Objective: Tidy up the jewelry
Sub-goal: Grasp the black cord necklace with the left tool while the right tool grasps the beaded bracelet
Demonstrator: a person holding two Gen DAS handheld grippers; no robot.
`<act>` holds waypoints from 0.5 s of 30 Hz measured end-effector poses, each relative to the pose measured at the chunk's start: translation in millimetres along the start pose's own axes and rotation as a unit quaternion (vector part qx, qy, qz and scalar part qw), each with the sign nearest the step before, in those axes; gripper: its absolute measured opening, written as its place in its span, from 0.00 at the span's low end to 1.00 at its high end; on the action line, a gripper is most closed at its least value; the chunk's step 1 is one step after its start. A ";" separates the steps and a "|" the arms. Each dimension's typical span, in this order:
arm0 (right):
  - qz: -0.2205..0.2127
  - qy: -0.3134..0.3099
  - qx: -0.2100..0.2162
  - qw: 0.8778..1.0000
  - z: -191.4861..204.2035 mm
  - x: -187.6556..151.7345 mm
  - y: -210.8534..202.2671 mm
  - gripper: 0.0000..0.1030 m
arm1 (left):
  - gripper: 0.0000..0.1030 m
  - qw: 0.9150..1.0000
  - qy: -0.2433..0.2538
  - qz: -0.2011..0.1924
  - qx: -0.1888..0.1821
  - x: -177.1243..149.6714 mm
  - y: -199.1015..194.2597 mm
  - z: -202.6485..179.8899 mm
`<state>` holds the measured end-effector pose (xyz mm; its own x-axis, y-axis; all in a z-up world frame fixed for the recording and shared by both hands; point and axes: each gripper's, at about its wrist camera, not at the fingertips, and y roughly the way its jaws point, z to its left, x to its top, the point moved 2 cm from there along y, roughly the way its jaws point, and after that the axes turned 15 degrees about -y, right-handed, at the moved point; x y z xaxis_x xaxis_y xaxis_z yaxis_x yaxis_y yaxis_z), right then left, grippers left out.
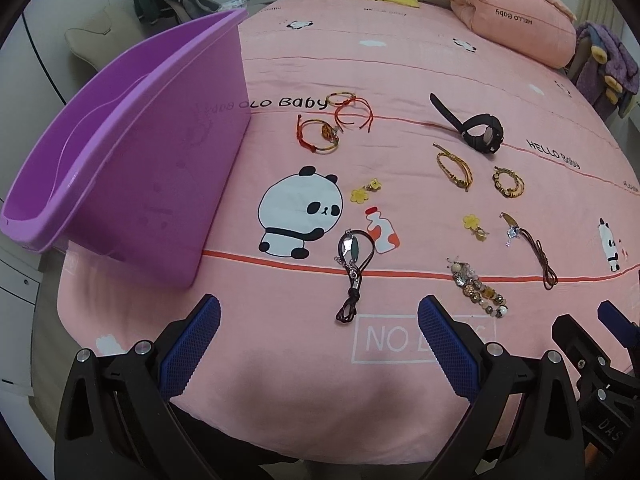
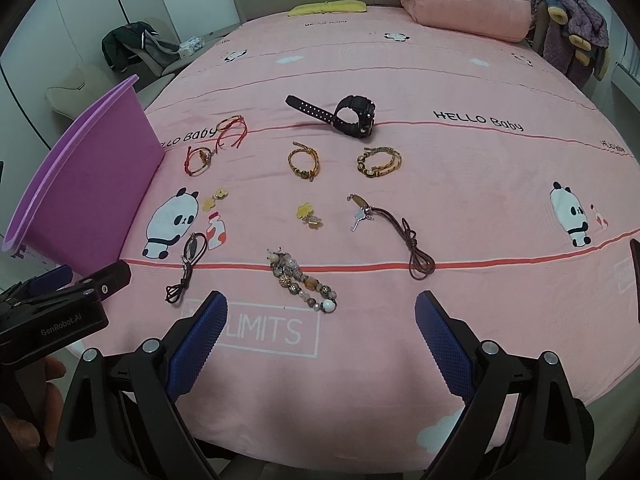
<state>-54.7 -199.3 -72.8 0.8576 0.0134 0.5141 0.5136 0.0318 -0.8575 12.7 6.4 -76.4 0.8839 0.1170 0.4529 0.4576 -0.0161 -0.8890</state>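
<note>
the jewelry lies spread on the pink bedspread (image 2: 460, 184), nothing yet collected, with the purple bin (image 1: 132, 152) at the left. a near piece, judged best the beaded bracelet (image 2: 304, 280), should be approached low and pinched across its beads. the left gripper (image 1: 318, 340) and right gripper (image 2: 320, 340) are spread wide, holding and touching nothing.

The right hand-held gripper (image 2: 320, 344) hangs over the near edge of the pink bed (image 2: 460, 184), its blue pads spread wide with nothing between them. Just ahead lies a beaded bracelet (image 2: 304, 280); farther back a black watch (image 2: 340, 114). The purple tub (image 2: 88, 184) sits left, and the left hand-held gripper (image 2: 60, 292) pokes in beside it.
</note>
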 end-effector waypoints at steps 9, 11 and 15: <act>0.010 -0.010 0.020 1.000 2.7 -15.1 40.8 0.88 | 0.94 1.000 0.006 0.026 0.014 -8.6 52.2 7.3; 0.016 -0.015 0.020 1.000 4.7 -16.1 50.8 0.88 | 0.94 1.000 0.009 0.026 0.010 -9.5 60.4 5.7; 0.032 -0.013 0.026 0.999 4.9 -16.0 72.2 0.88 | 0.94 1.000 0.014 0.023 -0.001 -8.5 75.5 1.0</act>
<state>-31.5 -192.3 -142.9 0.8875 0.0427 0.4588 0.4545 0.0823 -0.8869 39.6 5.2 -147.4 0.9061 0.0889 0.4135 0.4168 -0.0219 -0.9087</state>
